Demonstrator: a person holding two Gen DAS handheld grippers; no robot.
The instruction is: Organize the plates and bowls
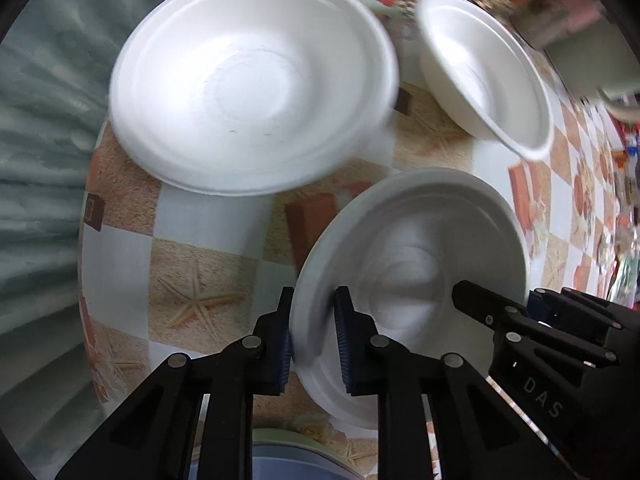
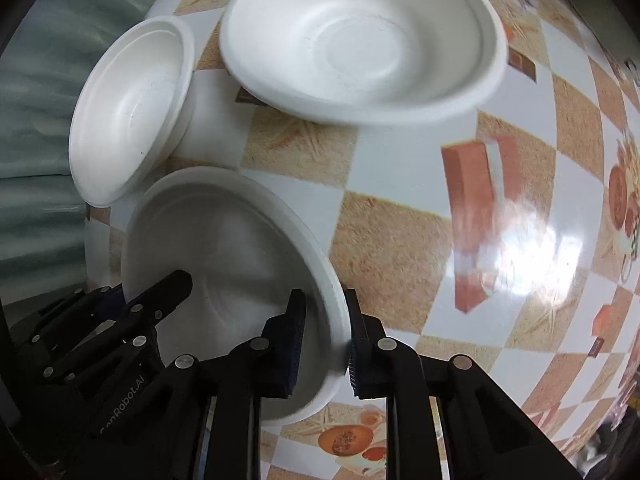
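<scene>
A white foam bowl (image 1: 420, 256) is held between both grippers above the checkered tablecloth. My left gripper (image 1: 312, 340) is shut on its left rim. My right gripper (image 2: 324, 340) is shut on its right rim; the same bowl (image 2: 224, 248) fills the right wrist view's lower left. The right gripper also shows in the left wrist view (image 1: 532, 320), and the left gripper in the right wrist view (image 2: 132, 312). A large white bowl (image 1: 252, 84) (image 2: 132, 108) lies near the table's edge. Another white bowl (image 1: 484, 76) (image 2: 360, 40) lies beside it.
The table (image 2: 440, 184) has a glossy orange-and-white checkered cloth with starfish prints. A grey-green curtain (image 1: 40, 140) hangs past the table's left edge. Blurred jars and a greenish container (image 1: 588, 56) stand at the far right.
</scene>
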